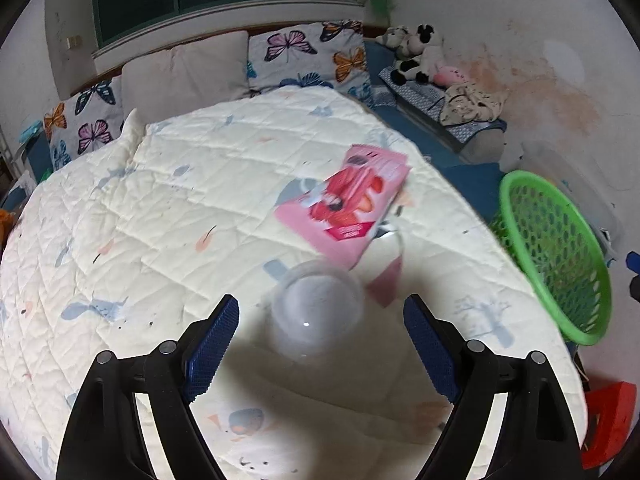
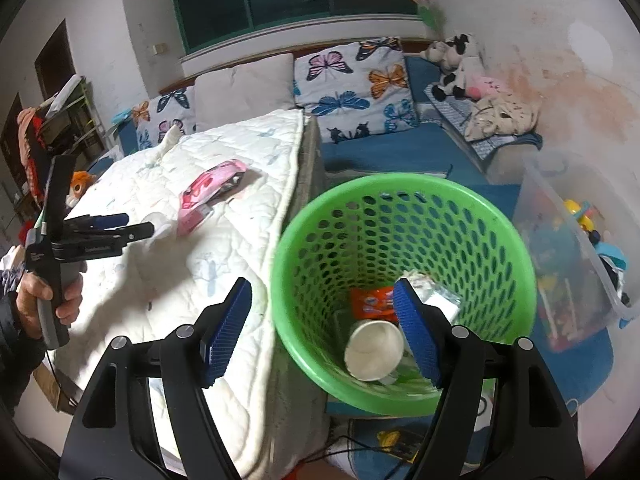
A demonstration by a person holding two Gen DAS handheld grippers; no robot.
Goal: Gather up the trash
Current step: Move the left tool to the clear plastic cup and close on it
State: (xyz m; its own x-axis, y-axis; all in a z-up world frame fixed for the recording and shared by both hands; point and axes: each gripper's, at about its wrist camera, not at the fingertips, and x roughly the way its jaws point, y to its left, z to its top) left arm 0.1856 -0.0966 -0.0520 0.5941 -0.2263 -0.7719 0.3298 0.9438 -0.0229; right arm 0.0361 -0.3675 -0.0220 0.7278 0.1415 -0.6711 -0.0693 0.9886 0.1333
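A clear plastic cup (image 1: 318,312) lies on the white quilt, mouth toward me, just ahead of my open left gripper (image 1: 320,316); it also shows in the right wrist view (image 2: 160,226). A pink snack packet (image 1: 346,204) lies beyond it, also seen in the right wrist view (image 2: 210,194). The green mesh basket (image 2: 404,292) stands beside the bed and holds a white paper cup (image 2: 374,350), an orange wrapper (image 2: 372,300) and foil. My right gripper (image 2: 322,328) is open and empty above the basket's near rim. The left gripper (image 2: 112,228) shows there too.
The bed's quilt (image 1: 200,220) has pillows (image 1: 184,72) at its head. A clear storage bin of toys (image 2: 572,248) stands right of the basket. Plush toys (image 1: 416,52) and clothes lie on a blue bench. A red object (image 1: 608,420) sits on the floor.
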